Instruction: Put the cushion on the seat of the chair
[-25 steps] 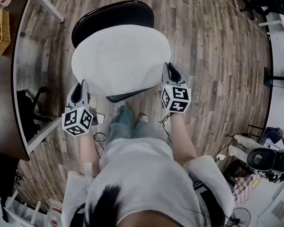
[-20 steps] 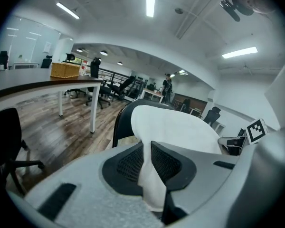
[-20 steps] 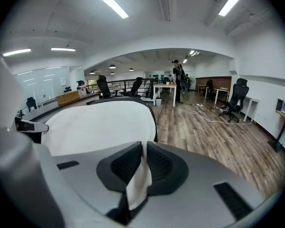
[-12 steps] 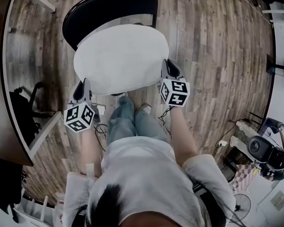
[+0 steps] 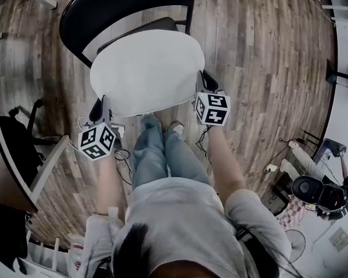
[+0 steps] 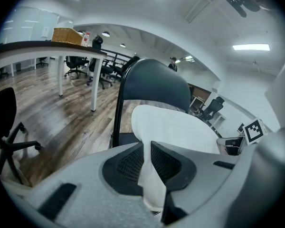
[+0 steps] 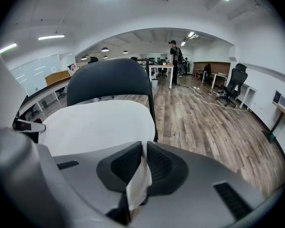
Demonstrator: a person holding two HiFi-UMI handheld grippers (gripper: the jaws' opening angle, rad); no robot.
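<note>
Two tools, one cushion, one chair. The left tool [image 5: 100, 106] is clenched on the near-left rim of the round white fabric cushion [image 5: 146, 71]. Its own view confirms it, with white cloth pinched tight between the two dark ribbed pads of the left tool [image 6: 147, 158]. The right tool [image 5: 204, 81] bites the near-right rim, and its camera also shows a fold of white fabric squeezed between the pads of the right tool [image 7: 143, 163]. That makes two grips on the one cushion, one at each side.

The cushion is spread flat over the seat of the single black chair with a curved backrest [image 5: 122, 4] and covers nearly all of it. One sliver of dark seat peeks out behind, below the backrest. Whether the cushion rests on the seat or hangs just above it can't be told.

Two jeans-clad legs [image 5: 162, 152] stand just in front of the chair on the wood-plank floor [image 5: 261, 57]. At the left runs one dark-topped counter on white legs [image 6: 47, 46], with one woven basket [image 6: 66, 34] on it.
</note>
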